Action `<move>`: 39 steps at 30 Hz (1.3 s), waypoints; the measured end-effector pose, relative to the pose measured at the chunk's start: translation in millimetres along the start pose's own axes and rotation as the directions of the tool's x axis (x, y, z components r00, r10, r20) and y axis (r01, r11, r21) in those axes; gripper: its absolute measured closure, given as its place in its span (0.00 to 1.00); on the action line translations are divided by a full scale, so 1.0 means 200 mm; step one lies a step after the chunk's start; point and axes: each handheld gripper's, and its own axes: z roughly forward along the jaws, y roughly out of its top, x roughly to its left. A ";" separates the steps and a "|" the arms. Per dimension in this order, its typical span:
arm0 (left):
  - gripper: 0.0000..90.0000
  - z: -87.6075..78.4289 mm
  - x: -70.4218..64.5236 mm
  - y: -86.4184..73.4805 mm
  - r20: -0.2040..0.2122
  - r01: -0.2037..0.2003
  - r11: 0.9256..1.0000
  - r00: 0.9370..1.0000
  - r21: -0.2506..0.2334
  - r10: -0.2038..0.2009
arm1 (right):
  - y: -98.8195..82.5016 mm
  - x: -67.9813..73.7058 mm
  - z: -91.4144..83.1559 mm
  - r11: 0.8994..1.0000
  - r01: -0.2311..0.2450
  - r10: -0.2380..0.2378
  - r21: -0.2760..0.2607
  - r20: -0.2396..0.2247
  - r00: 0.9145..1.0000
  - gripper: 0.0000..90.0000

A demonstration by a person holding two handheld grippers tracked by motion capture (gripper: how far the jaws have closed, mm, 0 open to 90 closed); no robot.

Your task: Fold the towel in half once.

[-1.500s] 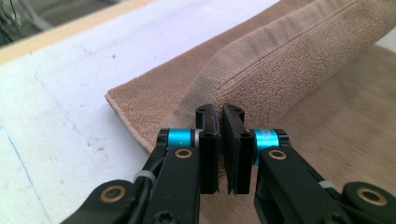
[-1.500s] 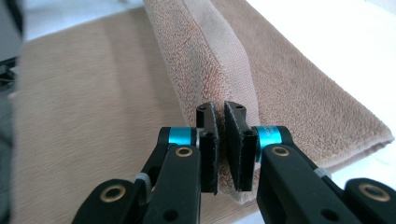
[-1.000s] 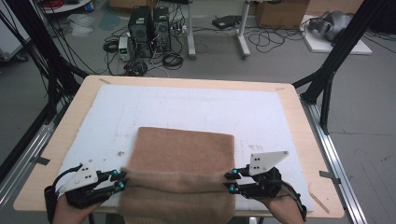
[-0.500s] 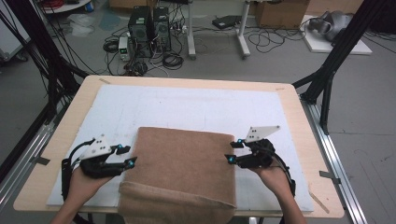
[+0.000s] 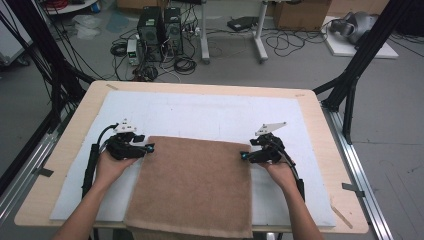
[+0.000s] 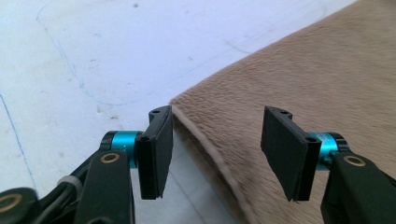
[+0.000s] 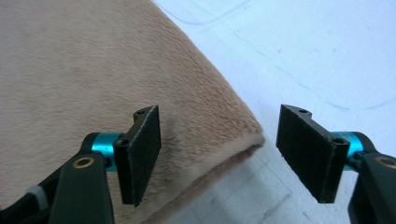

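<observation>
The near edge of the brown towel (image 5: pixel 195 187) runs past the front rim of the tabletop (image 5: pixel 320 120) and is cut off at the bottom of the high view, so how far it hangs down cannot be told; both forearms leave that view at the same edge; in the left gripper view the towel's side hem blurs as it runs toward the camera.

The towel lies flat on the white mat (image 5: pixel 210 117) that covers the tabletop, its far edge straight and its 2 far corners squared; it reads as folded, with a doubled, rounded fold at the corner in the right gripper view; the colour is an even tan-brown.

Its surface is a short, soft pile with fine ribbing; the mat beside it is smooth, pale and marked with faint blue lines; the tabletop's border around the mat is light wood.

The left tool (image 5: pixel 149 148) sits just beside the towel's far left corner, its flat black pads parted with the corner between them, untouched; its jaws have just been opening; the right tool (image 5: pixel 243 156) sits at the towel's far right corner, pads likewise apart over the corner, gripping nothing, its jaws also having just been opening.
</observation>
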 end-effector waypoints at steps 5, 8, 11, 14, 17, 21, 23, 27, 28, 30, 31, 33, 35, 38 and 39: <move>0.48 0.08 0.02 0.02 -0.029 0.011 0.998 1.000 0.059 -0.009 | -0.02 -0.03 0.05 0.999 -0.010 0.011 0.037 -0.015 1.000 0.33; 0.48 0.14 0.03 0.02 -0.016 0.014 0.994 1.000 0.108 -0.013 | -0.02 -0.03 0.06 0.999 -0.012 0.013 0.037 -0.023 1.000 0.42; 0.51 0.14 0.04 0.01 0.010 0.008 0.996 1.000 0.089 -0.009 | -0.02 -0.04 0.07 1.000 0.001 0.001 0.018 -0.090 0.996 0.74; 0.86 0.14 0.03 0.03 0.027 0.001 0.996 1.000 0.088 -0.003 | 0.01 -0.03 0.09 1.000 0.024 -0.022 0.017 -0.123 0.992 0.88; 0.93 0.13 0.03 0.06 -0.018 -0.002 0.996 1.000 0.089 0.004 | 0.05 -0.04 0.08 0.999 0.017 -0.014 0.031 -0.105 0.994 0.91; 0.94 0.05 0.06 0.17 -0.079 0.021 1.000 0.997 -0.005 -0.021 | 0.19 -0.06 0.01 0.999 0.046 -0.047 -0.019 -0.046 0.998 0.91; 0.94 -0.01 0.08 0.25 -0.099 0.026 0.998 0.995 -0.058 -0.032 | 0.28 -0.07 -0.03 0.998 0.064 -0.065 -0.030 -0.020 0.998 0.91; 0.94 -0.13 0.13 0.44 -0.128 0.022 0.992 0.991 -0.127 -0.038 | 0.48 -0.12 -0.11 0.994 0.084 -0.082 -0.069 0.026 0.996 0.91; 0.94 -0.16 0.14 0.49 -0.128 0.020 0.988 0.991 -0.152 -0.040 | 0.53 -0.12 -0.13 0.993 0.086 -0.084 -0.077 0.035 0.996 0.91; 0.94 -0.19 0.15 0.55 -0.129 0.007 0.986 0.991 -0.165 -0.028 | 0.62 -0.14 -0.17 0.991 0.114 -0.109 -0.075 0.072 0.991 0.91; 0.94 -0.19 0.15 0.57 -0.135 0.004 0.987 0.990 -0.162 -0.026 | 0.65 -0.15 -0.18 0.990 0.113 -0.106 -0.079 0.082 0.991 0.91; 0.86 -0.18 0.16 0.57 -0.163 0.013 0.990 0.986 -0.140 -0.036 | 0.69 -0.18 -0.19 0.991 0.100 -0.093 -0.090 0.077 0.993 0.81; 0.70 -0.15 0.18 0.54 -0.138 0.043 0.993 0.989 -0.110 -0.058 | 0.69 -0.20 -0.16 0.995 0.061 -0.055 -0.081 0.082 0.995 0.64; 0.67 -0.14 0.18 0.46 -0.107 0.029 0.995 0.993 -0.096 -0.039 | 0.64 -0.21 -0.11 0.999 0.017 -0.015 -0.047 0.046 0.999 0.51; 0.67 -0.13 0.18 0.43 -0.105 0.029 0.996 0.994 -0.086 -0.038 | 0.61 -0.19 -0.09 0.999 0.016 -0.015 -0.032 0.044 0.999 0.51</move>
